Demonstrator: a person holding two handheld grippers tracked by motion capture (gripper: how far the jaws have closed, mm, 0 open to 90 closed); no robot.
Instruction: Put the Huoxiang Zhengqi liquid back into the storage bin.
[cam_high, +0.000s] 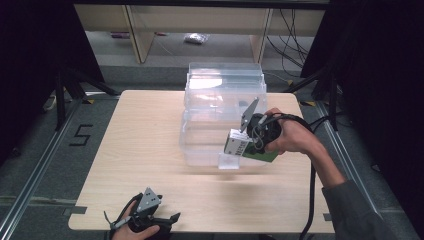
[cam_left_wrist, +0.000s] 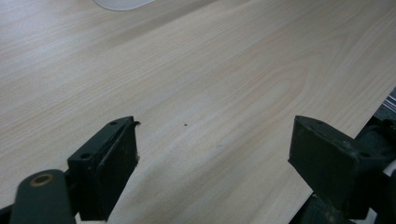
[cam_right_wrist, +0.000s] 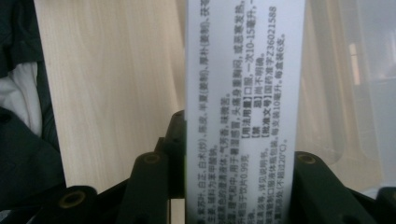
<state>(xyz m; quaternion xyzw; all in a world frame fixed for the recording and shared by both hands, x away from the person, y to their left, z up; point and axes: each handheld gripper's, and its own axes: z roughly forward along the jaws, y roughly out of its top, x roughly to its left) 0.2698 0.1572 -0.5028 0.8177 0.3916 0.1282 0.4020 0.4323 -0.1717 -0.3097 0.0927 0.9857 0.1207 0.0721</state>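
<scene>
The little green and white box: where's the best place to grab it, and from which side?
Best across its two broad flat faces near one end, as the right gripper does now: its jaws are shut on the green and white box, coming from the right, the end away from the clear plastic bin. Flat parallel faces suit flat pads; I judge narrow edges would slip more easily.

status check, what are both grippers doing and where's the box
Right gripper shut on the green-and-white box, held at the clear bin's front wall. Left gripper open, resting on the table. Nothing in the way.
</scene>
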